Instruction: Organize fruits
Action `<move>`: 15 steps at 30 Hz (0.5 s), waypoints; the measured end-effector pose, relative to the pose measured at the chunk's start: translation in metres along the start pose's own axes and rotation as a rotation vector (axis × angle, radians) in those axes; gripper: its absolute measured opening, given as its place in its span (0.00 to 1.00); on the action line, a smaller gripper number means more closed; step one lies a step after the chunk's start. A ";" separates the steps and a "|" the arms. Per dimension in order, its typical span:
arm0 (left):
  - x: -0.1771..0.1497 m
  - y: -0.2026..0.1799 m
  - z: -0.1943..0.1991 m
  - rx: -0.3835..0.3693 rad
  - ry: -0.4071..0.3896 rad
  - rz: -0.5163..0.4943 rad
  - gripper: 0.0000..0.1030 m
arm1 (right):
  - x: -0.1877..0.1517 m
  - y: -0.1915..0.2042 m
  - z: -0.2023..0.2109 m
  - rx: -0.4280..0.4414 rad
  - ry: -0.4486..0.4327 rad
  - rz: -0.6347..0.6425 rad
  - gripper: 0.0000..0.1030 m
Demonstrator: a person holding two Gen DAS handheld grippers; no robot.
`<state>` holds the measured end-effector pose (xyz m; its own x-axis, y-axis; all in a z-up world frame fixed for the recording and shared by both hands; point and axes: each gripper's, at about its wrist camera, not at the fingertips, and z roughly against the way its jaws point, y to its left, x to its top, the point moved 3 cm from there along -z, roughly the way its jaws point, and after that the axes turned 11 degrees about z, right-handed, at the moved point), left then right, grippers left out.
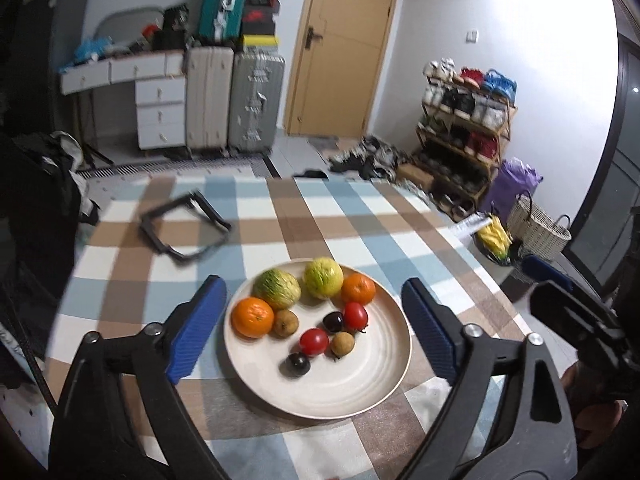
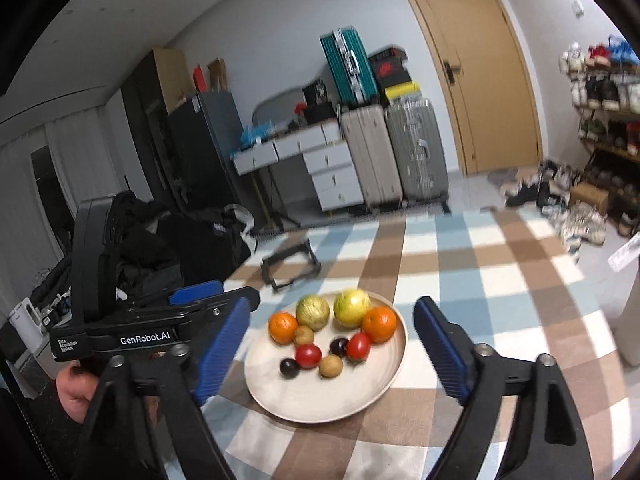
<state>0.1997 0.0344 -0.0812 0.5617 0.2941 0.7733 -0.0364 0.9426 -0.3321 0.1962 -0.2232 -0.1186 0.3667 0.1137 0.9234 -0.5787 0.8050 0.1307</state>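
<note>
You are holding the left gripper (image 1: 314, 330) above the near side of the plate (image 1: 360, 396), its blue pads spread wide on either side of the dish and gripping nothing. The right gripper (image 2: 332, 354) is hovering the same way, jaws wide apart and empty, framing the plate from your right.

All the fruit is sitting on the plate, which is resting on the checked tablecloth (image 1: 280, 216). Two yellow-green melons (image 1: 277, 289) are lying side by side at the far rim. An orange (image 1: 253, 317) is sitting at the left, a second orange (image 1: 358, 289) at the right. Small pieces are clustering in the middle: two red tomatoes (image 1: 314, 341), two dark plums (image 1: 298, 364) and two brown round fruits (image 1: 285, 322). The pieces are mirroring each other across the dish, big ones at the back and small ones forward, so the sorting is looking largely done, as far as one can judge.

A black folding frame (image 1: 184, 226) is lying on the cloth well beyond the plate; its purpose is not clear.

With both grippers wide and level with each other, you are likely either pulling clear or lining up for a final nudge. Watch the small round pieces: they are lying loose on a smooth, shallow dish and would probably roll at a bump to the rim.
</note>
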 end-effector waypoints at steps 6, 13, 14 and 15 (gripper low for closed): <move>-0.002 0.000 0.056 0.031 -0.146 0.001 0.99 | 0.012 0.019 0.035 -0.046 -0.098 0.043 0.98; -0.008 -0.001 0.114 0.073 -0.327 -0.005 1.00 | 0.018 0.035 0.073 -0.139 -0.256 0.093 1.00; -0.010 -0.001 0.122 0.075 -0.343 -0.001 1.00 | 0.018 0.036 0.077 -0.147 -0.273 0.100 1.00; -0.011 -0.001 0.127 0.077 -0.349 0.002 1.00 | 0.017 0.038 0.082 -0.157 -0.294 0.110 1.00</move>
<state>0.0887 0.0504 -0.0214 0.2456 0.3196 0.9152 -0.1067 0.9473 -0.3022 0.1209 -0.2389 -0.0684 0.0699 0.0506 0.9963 -0.4752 0.8798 -0.0114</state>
